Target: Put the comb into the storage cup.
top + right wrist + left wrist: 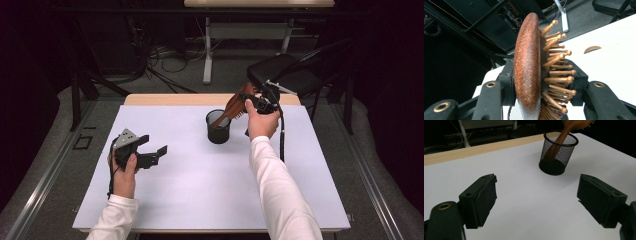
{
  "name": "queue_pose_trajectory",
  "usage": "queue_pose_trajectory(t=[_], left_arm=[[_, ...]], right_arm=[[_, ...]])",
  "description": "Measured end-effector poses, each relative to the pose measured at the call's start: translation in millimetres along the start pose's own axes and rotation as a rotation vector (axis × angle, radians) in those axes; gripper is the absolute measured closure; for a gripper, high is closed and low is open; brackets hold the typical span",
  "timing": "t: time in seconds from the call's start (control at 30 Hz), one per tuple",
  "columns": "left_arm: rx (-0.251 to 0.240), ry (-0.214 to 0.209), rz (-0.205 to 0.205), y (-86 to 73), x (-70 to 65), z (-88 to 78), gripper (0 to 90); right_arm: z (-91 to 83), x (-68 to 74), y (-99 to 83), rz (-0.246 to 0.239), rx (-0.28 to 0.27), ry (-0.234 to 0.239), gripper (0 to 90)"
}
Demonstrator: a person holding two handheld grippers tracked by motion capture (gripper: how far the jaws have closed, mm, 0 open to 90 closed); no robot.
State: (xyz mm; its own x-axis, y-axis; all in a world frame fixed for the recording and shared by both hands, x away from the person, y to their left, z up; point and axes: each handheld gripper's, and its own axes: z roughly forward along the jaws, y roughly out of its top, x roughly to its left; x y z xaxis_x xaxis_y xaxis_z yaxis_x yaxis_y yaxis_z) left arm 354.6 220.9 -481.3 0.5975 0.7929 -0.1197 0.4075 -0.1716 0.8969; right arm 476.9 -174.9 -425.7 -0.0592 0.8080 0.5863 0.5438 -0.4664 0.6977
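Hairbrush (235, 102): wooden, tilted, handle end down inside the mesh cup, pin-studded head up and out toward the far right.
Mesh cup (218, 127): black wire, upright, mid-desk toward the far edge.
Right gripper (256, 100): jaws pinching the brush head, one on its back, one among the pins.
Left gripper (150, 150): jaws spread, holding nothing, low over the near-left desk (200, 190), well apart from the cup.

No text, label, brand, number or sign can be read in any view. Nothing is printed on the white table top (200, 190), the black mesh cup (558, 152) or the wooden hairbrush (527, 67). Markings on the dim, blurred equipment behind the table, if any, cannot be made out.
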Motion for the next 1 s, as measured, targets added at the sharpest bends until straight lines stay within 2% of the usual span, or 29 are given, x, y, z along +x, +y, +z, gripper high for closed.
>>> queue_pose_trajectory(t=[0.27, 0.53, 0.83, 0.93, 1.0], left_arm=[[-0.001, 0.001, -0.003, -0.1, 0.3, -0.2, 16.1], [0.000, 0.000, -0.001, -0.1, 0.1, 0.2, 16.1], [0.002, 0.001, -0.004, -0.5, 0.0, 0.5, 16.1], [0.001, 0.002, -0.003, -0.4, 0.4, 0.3, 16.1], [0.002, 0.002, -0.004, -0.6, 0.2, 0.5, 16.1]], right_arm=[[5.8, -2.4, -4.7, 0.000, 0.010, -0.010, 51.1], [9.3, -2.1, -7.8, -0.025, 0.017, -0.017, 51.0], [10.1, -1.3, -8.8, -0.017, 0.017, -0.023, 50.6], [10.6, -2.3, -9.5, -0.029, 0.020, -0.033, 50.4], [10.5, -3.8, -9.5, -0.018, 0.021, -0.031, 50.3]])
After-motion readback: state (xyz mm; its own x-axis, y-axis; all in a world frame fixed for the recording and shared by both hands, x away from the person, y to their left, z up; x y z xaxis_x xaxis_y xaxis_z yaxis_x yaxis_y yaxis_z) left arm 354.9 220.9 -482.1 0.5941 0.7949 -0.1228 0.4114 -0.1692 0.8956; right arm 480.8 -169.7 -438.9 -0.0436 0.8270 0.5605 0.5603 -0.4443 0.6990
